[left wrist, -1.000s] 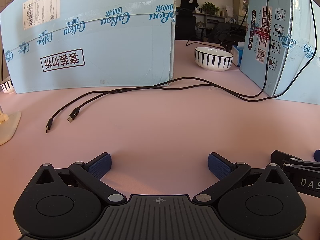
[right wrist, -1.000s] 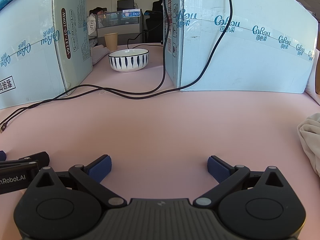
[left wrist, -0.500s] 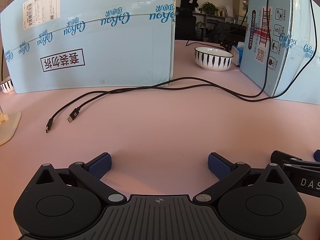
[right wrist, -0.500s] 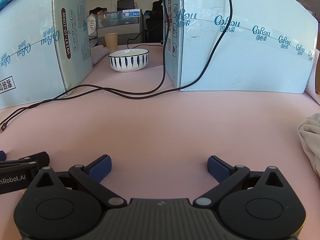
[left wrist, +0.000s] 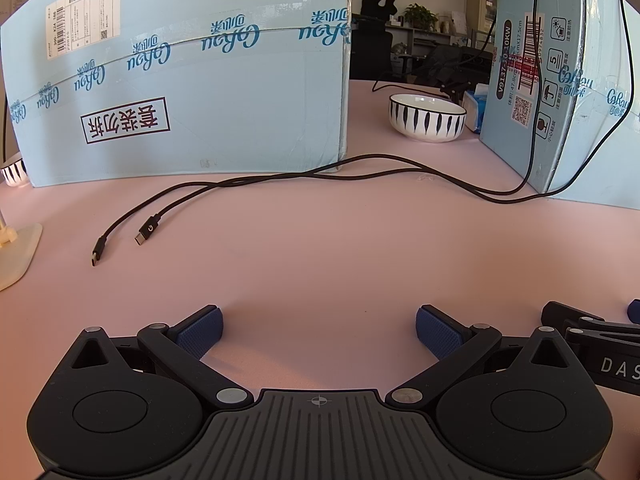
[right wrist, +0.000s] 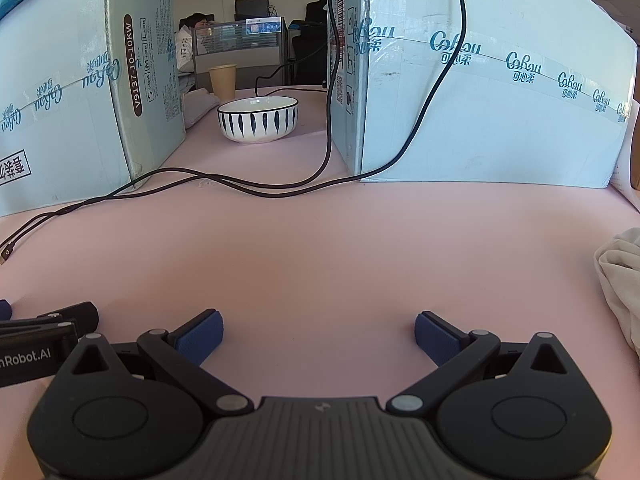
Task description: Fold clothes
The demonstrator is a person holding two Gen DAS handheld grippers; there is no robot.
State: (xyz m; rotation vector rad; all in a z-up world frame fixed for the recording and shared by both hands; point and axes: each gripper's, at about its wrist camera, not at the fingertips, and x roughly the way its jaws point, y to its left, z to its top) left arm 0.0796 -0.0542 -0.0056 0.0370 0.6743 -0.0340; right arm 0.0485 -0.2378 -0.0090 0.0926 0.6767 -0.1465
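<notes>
Both idling side by side on the pink table [right wrist: 320,248]: left gripper [left wrist: 319,330] and right gripper [right wrist: 319,330] spread wide, gripping nothing. Cream garment [right wrist: 620,280] is lying crumpled just right of the right gripper, untouched; folding isn't starting yet.

You read "V9137-10-10KW" on the left box [right wrist: 138,68] end, "CoRou" along the right box [right wrist: 480,92] tape, and "Robot.AI" on the left gripper [right wrist: 24,354].
</notes>
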